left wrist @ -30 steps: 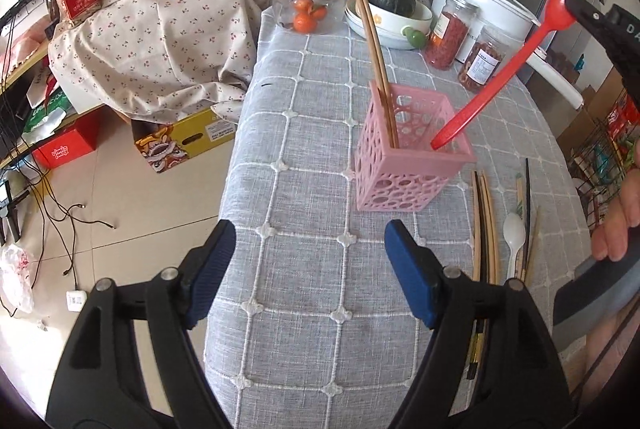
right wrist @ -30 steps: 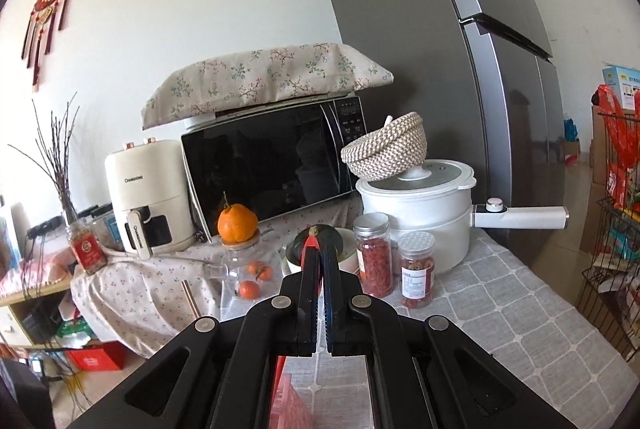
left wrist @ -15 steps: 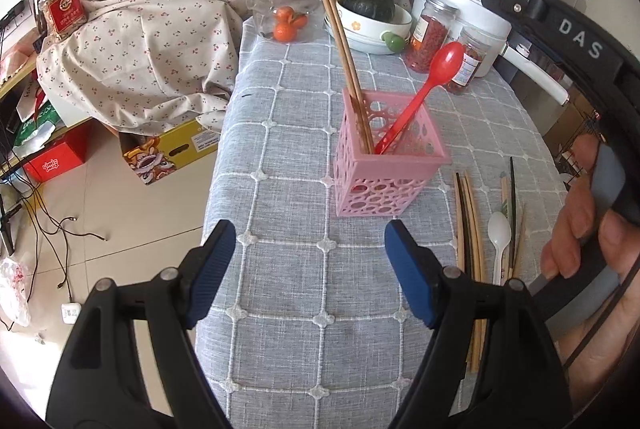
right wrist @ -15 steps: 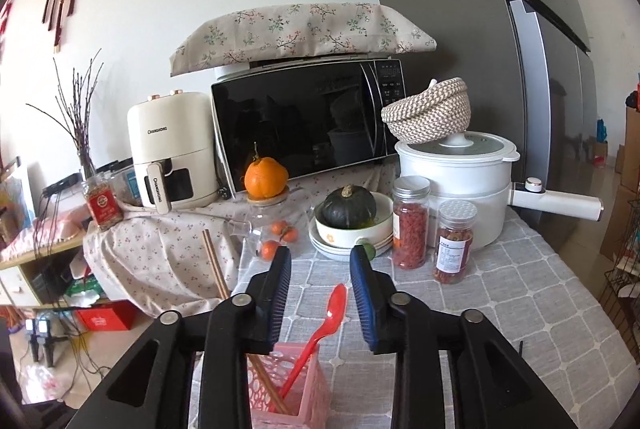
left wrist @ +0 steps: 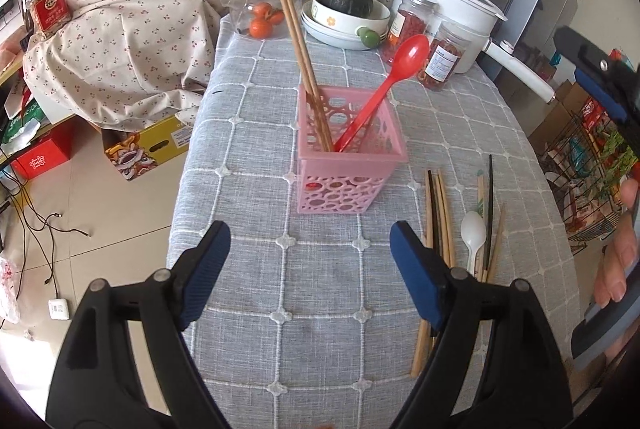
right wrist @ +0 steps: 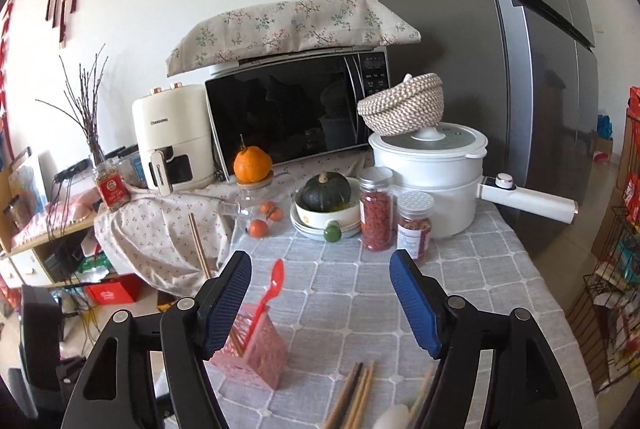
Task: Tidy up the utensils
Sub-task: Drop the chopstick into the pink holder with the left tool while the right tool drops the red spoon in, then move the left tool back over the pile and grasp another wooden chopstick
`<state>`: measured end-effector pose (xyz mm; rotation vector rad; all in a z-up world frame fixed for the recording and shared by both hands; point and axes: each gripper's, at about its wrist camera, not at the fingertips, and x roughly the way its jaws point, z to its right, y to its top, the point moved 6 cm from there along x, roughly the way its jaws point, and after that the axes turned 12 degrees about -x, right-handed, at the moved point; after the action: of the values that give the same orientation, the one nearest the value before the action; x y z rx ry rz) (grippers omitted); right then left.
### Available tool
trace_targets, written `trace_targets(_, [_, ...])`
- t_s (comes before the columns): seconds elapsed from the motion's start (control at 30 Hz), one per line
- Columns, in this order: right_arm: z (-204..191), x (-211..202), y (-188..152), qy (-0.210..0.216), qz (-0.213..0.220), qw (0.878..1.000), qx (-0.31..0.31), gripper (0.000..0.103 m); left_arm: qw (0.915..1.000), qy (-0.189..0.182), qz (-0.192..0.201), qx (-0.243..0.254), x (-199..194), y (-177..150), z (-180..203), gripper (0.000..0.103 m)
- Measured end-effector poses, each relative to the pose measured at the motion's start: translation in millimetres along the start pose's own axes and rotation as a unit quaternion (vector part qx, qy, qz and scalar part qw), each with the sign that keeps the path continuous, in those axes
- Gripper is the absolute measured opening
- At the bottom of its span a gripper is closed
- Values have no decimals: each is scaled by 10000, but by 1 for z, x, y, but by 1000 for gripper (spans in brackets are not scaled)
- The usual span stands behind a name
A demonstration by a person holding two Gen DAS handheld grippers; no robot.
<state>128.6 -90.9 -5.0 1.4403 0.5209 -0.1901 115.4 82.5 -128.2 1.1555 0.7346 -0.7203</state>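
Observation:
A pink perforated basket stands on the grey checked tablecloth. It holds a pair of wooden chopsticks and a red spoon, both leaning. Right of it lie several loose chopsticks and a white spoon. My left gripper hovers in front of the basket, jaws opening, nothing between them. My right gripper hangs above the table to the basket's right, jaws opening, holding nothing.
At the table's back stand a glass jar of small oranges, a bowl with a dark squash, two spice jars, a white pot with a long handle, a microwave and an air fryer. A wire rack stands off the right edge.
My right gripper let go of the red spoon, which now leans in the pink basket, then opened wide and drew back to the right. The left gripper barely moved.

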Motion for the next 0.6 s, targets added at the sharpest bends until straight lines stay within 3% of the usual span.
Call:
trace_targets(0.23, [33,-16,-29,-60,-453,9986,-277,76,9999,-82,-117,67,6,-7,25,83])
trace_targets(0.4, [55,-23,-50,74,-772,9969,-160,83,9996,-104,-223,144,13,-14,43,84])
trace_targets(0.6, [84,-19,-79,79,-1294,9916,7,85,9990,-35,-316,306,25,-20,60,84])
